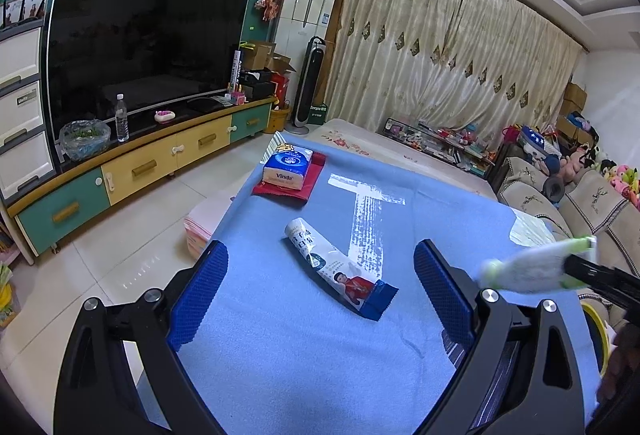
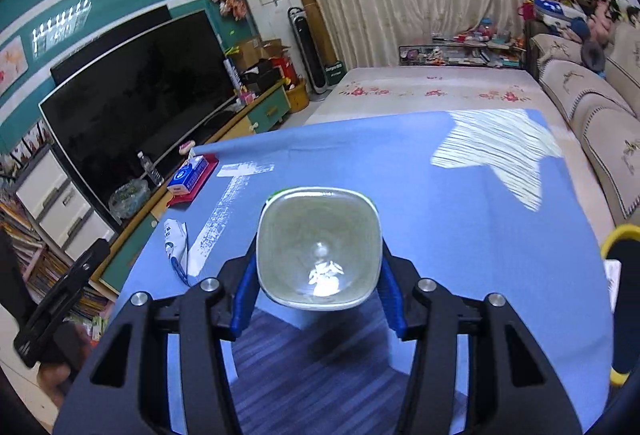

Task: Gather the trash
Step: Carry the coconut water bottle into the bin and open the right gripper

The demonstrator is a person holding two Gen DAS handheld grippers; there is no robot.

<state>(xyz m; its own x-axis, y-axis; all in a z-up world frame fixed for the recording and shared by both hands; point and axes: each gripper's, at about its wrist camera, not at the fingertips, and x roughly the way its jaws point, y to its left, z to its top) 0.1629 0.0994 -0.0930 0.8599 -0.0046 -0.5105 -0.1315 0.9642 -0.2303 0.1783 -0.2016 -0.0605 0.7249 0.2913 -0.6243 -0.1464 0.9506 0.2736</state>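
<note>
Bottle [image 2: 318, 247], empty and clear with a green-edged label, sits clamped bottom-first between the blue pads of the right gripper [image 2: 318, 299], lifted off the blue cloth [image 2: 420, 195]. In the left wrist view it shows blurred at the right edge, carried in the air.

Left gripper [image 1: 320, 283] hangs with jaws wide apart and nothing between them, above the snack wrapper [image 1: 340, 267] lying flat at centre frame.

Risks, as I judge them:
- The bottle's smooth rounded sides could slide out of the pads during a quick swing; a drop would bounce it off the table.
- The thin, flat wrapper may skid or drag the cloth into a wrinkle if the fingers scrape rather than pinch.
- A yellow-rimmed bin [image 2: 620, 247], lower right of the right wrist view, looks like the target; it is mostly cut off, so I cannot tell how open its mouth is.

Surface: blue felt-like cloth with white tape marks, tissue pack [image 1: 288, 167] on a red mat at its far edge.

Room: large television [image 1: 144, 47] upper left, cream curtains [image 1: 460, 55] across the back, sofa [image 2: 592, 107] right.
</note>
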